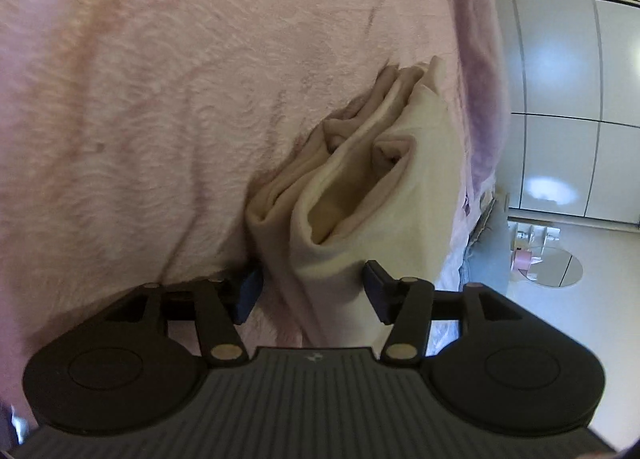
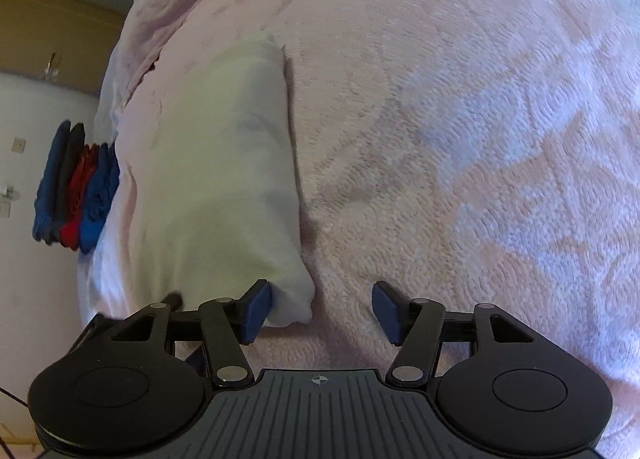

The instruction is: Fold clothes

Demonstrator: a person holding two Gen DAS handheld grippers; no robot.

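- I find the garment (image 1: 360,195), a cream folded bundle, lying on the pink blanket (image 1: 140,99) near the blanket's edge.
- In the left wrist view the bundle runs from the jaws at 6 o'clock up toward 1 o'clock; that is its long axis, and its layered open ends face the camera.
- My left gripper (image 1: 312,291) stands with jaws wide. The bundle's near end sits between the pads, but neither pad presses on it; I see a gap at each side. I judge it not held.
- In the right wrist view the same garment (image 2: 216,163) lies at 11 o'clock from the jaws, its long axis running from 7 o'clock to 12 o'clock.
- My right gripper (image 2: 320,309) is also spread wide and carries nothing. Its left pad touches or just overlaps the bundle's near corner; I cannot tell which. Bare blanket (image 2: 460,139) lies between the pads.
- Judgement: the left gripper is the nearer to a grasp, being already astride the end. The right must shift toward 9 o'clock to straddle the cloth.
- Judgement: the fold looks near complete; the loose layers at the left end may splay if pinched unevenly.
- A stack of blue and red cloth (image 2: 76,191) lies beyond the blanket edge at 9 o'clock, well apart.
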